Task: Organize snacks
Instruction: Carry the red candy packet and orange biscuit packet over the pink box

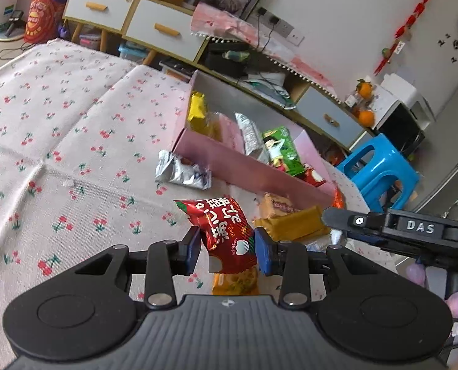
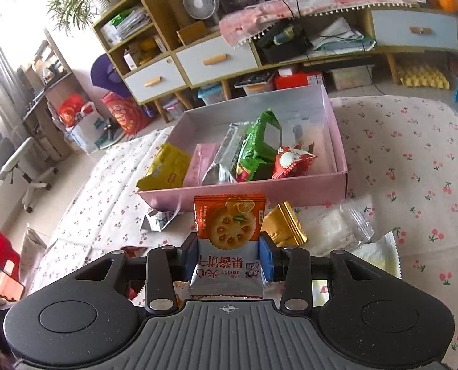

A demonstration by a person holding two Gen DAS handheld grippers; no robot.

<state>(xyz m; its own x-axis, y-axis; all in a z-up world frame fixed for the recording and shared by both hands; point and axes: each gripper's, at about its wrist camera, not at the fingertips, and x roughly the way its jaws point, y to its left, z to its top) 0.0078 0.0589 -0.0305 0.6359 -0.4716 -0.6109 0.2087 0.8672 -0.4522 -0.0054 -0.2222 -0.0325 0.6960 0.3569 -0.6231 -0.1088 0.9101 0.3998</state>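
Note:
My left gripper [image 1: 228,251] is shut on a red snack packet [image 1: 226,231] and holds it above the cherry-print tablecloth. My right gripper [image 2: 229,256] is shut on an orange jam-biscuit packet [image 2: 229,231], held upright just in front of the pink box [image 2: 259,189]. The pink box [image 1: 244,163] holds several snacks: a yellow pack [image 2: 167,166], a silver pack [image 2: 226,154], a green pack [image 2: 259,148] and a red pack [image 2: 293,162]. The right gripper's body [image 1: 398,231] shows at the right of the left wrist view.
Loose snacks lie on the cloth: a silver packet [image 1: 182,171], a gold-yellow pack [image 1: 290,219], a clear bag [image 2: 343,228] and a pale yellow pack [image 2: 380,256]. A blue stool [image 1: 380,169] stands beyond the table edge. Shelves and drawers [image 2: 198,58] stand behind.

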